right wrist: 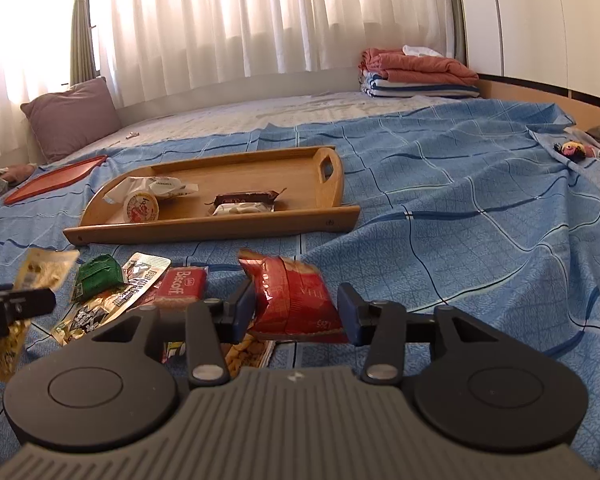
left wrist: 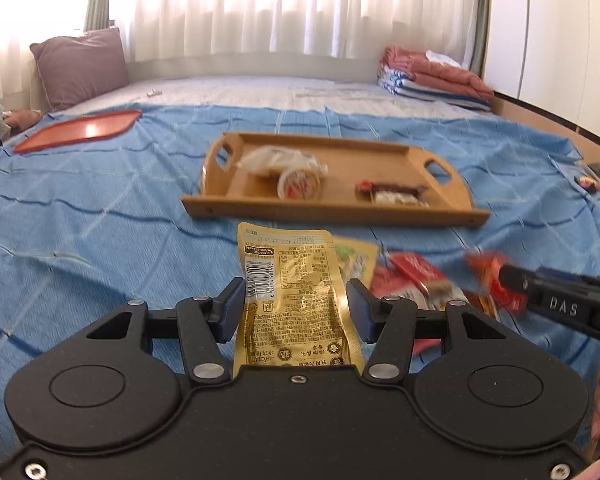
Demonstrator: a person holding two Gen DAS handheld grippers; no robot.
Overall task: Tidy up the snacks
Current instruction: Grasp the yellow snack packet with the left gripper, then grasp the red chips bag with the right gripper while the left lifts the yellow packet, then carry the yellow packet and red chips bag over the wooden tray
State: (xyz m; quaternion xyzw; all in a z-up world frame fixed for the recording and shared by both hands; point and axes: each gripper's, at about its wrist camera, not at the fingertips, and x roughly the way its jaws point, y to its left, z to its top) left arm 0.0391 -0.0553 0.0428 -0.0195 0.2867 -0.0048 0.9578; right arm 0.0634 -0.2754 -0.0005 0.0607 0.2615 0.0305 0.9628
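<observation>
My left gripper (left wrist: 296,300) is shut on a gold snack pouch (left wrist: 296,292) and holds it above the blue bedspread. My right gripper (right wrist: 296,308) is shut on a red snack bag (right wrist: 296,296), also lifted; it shows blurred in the left wrist view (left wrist: 496,276). Ahead lies a wooden tray (right wrist: 260,224) holding a white bag (right wrist: 156,186), a round cup (right wrist: 141,208), a dark bar (right wrist: 246,198) and a white packet (right wrist: 242,209). Loose snacks lie below: a green packet (right wrist: 98,274), a Biscoff pack (right wrist: 182,284) and a printed silver packet (right wrist: 116,300).
A red tray (left wrist: 80,130) lies at the far left of the bed (right wrist: 480,220). A purple pillow (left wrist: 82,66) stands at the back left, folded blankets (left wrist: 436,76) at the back right. Small items (right wrist: 572,149) lie at the bed's right edge.
</observation>
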